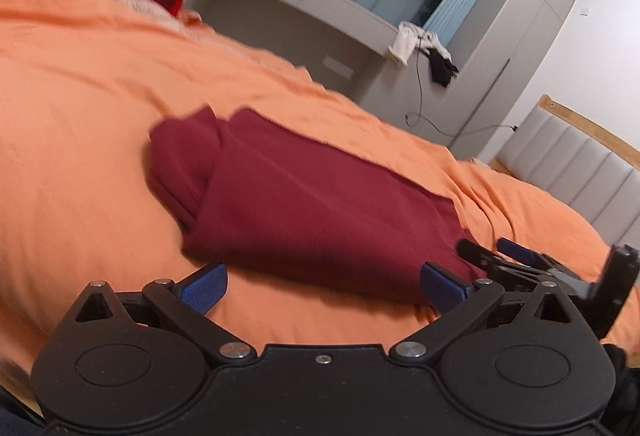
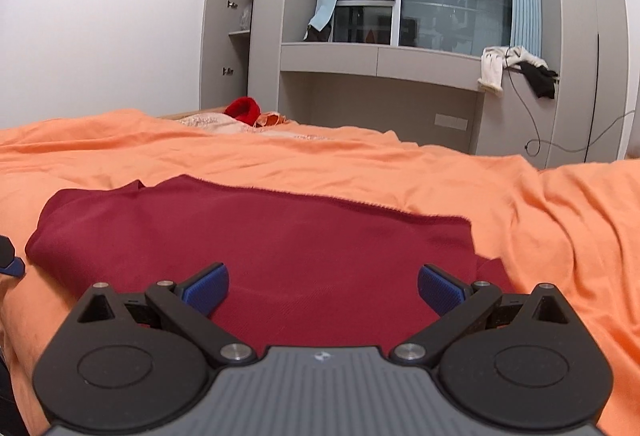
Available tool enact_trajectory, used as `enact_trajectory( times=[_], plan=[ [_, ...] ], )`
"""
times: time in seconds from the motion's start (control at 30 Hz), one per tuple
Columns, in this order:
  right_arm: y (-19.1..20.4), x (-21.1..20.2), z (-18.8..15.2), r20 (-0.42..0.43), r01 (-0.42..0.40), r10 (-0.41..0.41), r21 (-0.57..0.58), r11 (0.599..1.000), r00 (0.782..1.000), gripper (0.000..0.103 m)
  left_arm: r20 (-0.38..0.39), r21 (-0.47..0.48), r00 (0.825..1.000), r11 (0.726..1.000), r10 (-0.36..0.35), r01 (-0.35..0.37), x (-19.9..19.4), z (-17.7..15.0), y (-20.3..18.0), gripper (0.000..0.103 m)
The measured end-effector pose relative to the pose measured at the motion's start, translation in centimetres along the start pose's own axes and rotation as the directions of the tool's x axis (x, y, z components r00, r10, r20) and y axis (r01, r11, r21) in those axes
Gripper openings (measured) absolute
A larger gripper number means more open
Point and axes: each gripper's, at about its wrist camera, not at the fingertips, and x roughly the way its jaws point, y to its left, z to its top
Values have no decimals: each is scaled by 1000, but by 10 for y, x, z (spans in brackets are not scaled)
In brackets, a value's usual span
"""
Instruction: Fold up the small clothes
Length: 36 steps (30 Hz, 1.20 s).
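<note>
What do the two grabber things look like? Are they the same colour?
Nearly. Both have black hinged linkage arms with silver rivets, round black discs at the base, and blue ridged pads on the jaws. The left gripper has a plain black body; the right gripper has a grey ribbed one.

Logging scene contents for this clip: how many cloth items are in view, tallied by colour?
Dark red: 1, the folded garment on the orange bed cover
Bright red: 1, the bundle at the far edge of the bed
White: 1, the cloth on the window ledge
Black: 1, the cloth beside it
Total: 4
</note>
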Motion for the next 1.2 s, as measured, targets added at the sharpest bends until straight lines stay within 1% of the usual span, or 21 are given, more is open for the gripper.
enact_trajectory(
  times=[0.07, 0.17, 0.27, 0.37, 0.53, 0.6, 0.8, 0.87, 1.03, 1.2],
  plan=[
    [3, 3, -4, -5, -5, 5, 10, 1000, 1000, 103, -22, -27, 1000, 999, -18, 17, 6, 0, 3, 102],
    [8, 6, -9, -2, -12, 12, 20, 1000, 1000, 103, -39, -77, 999, 997, -25, 22, 15, 2, 8, 102],
    [11, 10, -13, -3, -18, 18, 37, 999, 1000, 103, -42, -114, 999, 993, -23, 18, 22, 3, 12, 102],
    [16, 13, -15, -6, -18, 19, 39, 999, 1000, 103, -35, -130, 999, 991, -17, 12, 24, 2, 12, 102],
    [33, 15, -20, 7, 24, -24, -12, 1000, 1000, 103, -26, -134, 1000, 991, 1, -5, 29, 1, 8, 102],
    [40, 14, -24, 20, 24, -23, -35, 999, 1000, 103, -24, -131, 1000, 991, 7, -10, 30, 0, 7, 102],
    [60, 10, -30, 57, 40, -31, -160, 986, 998, 103, -22, -126, 1000, 992, 16, -18, 30, -1, 9, 102],
    [60, 11, -31, 54, 40, -31, -166, 985, 998, 103, -21, -131, 1000, 991, 13, -15, 30, 0, 10, 102],
    [56, 15, -32, 39, 27, -22, -134, 991, 999, 103, -16, -145, 1000, 989, 10, -12, 31, -3, 12, 102],
    [57, 14, -35, 51, 37, -31, -131, 991, 998, 103, -11, -136, 999, 990, 37, -38, 38, -2, 10, 102]
  ],
)
